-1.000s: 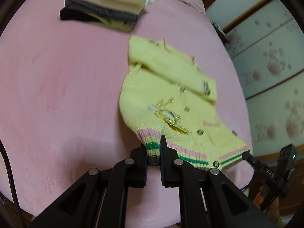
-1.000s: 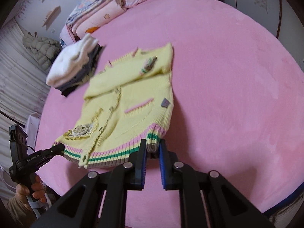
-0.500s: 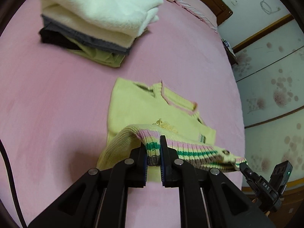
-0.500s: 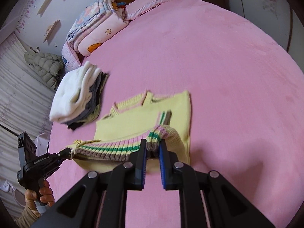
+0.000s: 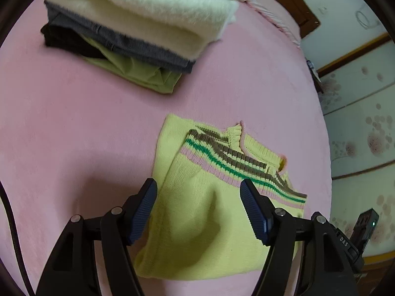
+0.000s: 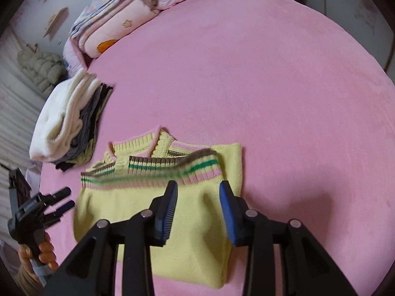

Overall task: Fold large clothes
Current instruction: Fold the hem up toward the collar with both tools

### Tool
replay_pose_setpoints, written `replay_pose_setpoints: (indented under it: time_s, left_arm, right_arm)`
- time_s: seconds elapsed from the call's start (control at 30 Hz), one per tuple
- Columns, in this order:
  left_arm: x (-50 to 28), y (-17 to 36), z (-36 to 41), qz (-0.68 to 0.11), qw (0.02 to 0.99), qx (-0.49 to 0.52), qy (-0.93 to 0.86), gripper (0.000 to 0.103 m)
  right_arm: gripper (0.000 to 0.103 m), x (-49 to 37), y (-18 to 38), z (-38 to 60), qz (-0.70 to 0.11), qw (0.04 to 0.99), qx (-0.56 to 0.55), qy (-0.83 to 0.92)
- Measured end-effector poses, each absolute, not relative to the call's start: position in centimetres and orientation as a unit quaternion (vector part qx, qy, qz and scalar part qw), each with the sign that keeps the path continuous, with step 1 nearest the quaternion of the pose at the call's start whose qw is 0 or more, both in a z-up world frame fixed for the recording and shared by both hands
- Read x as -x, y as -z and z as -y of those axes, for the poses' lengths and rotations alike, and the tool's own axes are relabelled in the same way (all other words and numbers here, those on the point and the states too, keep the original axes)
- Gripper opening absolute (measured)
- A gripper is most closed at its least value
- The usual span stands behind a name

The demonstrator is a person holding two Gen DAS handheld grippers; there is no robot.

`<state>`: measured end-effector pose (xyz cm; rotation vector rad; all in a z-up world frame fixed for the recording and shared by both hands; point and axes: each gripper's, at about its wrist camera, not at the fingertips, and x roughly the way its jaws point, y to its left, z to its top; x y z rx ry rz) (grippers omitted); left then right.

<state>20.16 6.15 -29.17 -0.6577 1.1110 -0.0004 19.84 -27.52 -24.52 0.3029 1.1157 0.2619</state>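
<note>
On the pink bed (image 6: 284, 79), my left gripper (image 5: 198, 194) and right gripper (image 6: 198, 192), fingers just opened apart, release the yellow sweater (image 5: 207, 222) folded at twelve o'clock; I'd lift clear without snagging the hem.

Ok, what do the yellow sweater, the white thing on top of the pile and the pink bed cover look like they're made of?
Yellow sweater: knitted yarn, matte, going by the ribbed striped hem and visible stitch rows; the fibre is unclear.
White folded garment: fluffy, perhaps fleece or brushed knit, with a fuzzy nap.
Pink bed cover: soft, short-pile plush or velvety fabric, with a faintly mottled sheen.
</note>
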Motion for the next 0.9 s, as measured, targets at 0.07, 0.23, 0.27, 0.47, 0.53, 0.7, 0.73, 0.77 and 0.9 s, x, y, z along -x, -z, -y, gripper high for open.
replay_pose_setpoints:
  time_s: [0.07,0.23,0.27,0.47,0.53,0.7,0.73,0.77,0.9]
  left_arm:
    - [-20.3,29.2,-5.9,-0.519,0.808,0.279,0.010,0.068]
    - [-21.5,29.5,-4.5,-0.518,0.833,0.192,0.034,0.068]
    - [-21.8,29.5,-4.3,-0.518,0.835,0.182,0.037,0.068]
    - [-24.0,30.6,-4.0,-0.527,0.837,0.141,0.048,0.060]
    - [-24.5,30.8,-3.9,-0.527,0.837,0.137,0.050,0.058]
    - [-25.9,31.3,-3.7,-0.530,0.836,0.125,0.065,0.047]
    - [-26.1,31.5,-3.5,-0.534,0.834,0.121,0.069,0.041]
    - [-26.2,31.6,-3.4,-0.537,0.833,0.118,0.071,0.034]
    - [-26.4,31.6,-3.1,-0.537,0.833,0.111,0.068,0.012]
  right_arm:
    - [0.036,-20.1,24.9,27.5,-0.527,0.832,-0.123,-0.124]
    - [0.036,-21.2,26.2,27.6,-0.537,0.828,-0.100,-0.127]
    - [0.036,-21.4,26.3,27.7,-0.537,0.828,-0.098,-0.129]
    - [0.036,-22.5,27.4,27.8,-0.537,0.826,-0.101,-0.138]
    - [0.036,-22.8,27.6,27.8,-0.536,0.826,-0.101,-0.143]
    - [0.036,-23.3,27.7,27.6,-0.528,0.828,-0.101,-0.157]
    - [0.036,-23.4,27.7,27.5,-0.526,0.829,-0.103,-0.162]
    - [0.036,-23.4,27.8,27.4,-0.524,0.829,-0.104,-0.164]
    - [0.016,-23.5,28.3,26.9,-0.531,0.823,-0.098,-0.176]
